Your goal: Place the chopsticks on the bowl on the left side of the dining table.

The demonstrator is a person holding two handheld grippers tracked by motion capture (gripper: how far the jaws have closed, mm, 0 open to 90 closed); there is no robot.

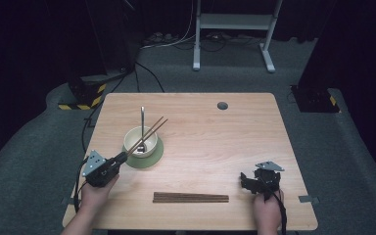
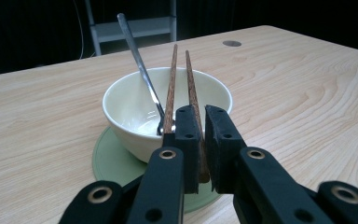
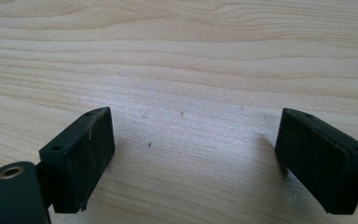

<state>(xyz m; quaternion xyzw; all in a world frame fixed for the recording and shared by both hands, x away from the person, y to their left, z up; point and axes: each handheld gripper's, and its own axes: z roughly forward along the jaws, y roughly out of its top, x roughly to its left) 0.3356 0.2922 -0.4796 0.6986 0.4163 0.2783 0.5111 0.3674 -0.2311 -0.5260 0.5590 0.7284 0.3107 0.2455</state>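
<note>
Left gripper view: left tool [image 2: 200,149] clamps chopsticks [image 2: 191,88]; right tool [image 3: 191,158] gapes wide.

Three camera views of one wooden table [image 1: 215,147].
High view looked down from the person's side; left gripper view sat close, sharing the bowl [image 2: 168,112]; right gripper view faced bare tabletop.

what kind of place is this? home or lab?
Probably a lab or recording studio, not a home: a bare wooden table on grey carpet, black drapes around it, loose cables on the floor, and hazard-striped stand bases beside the table. The left gripper holds chopsticks over a bowl.
</note>
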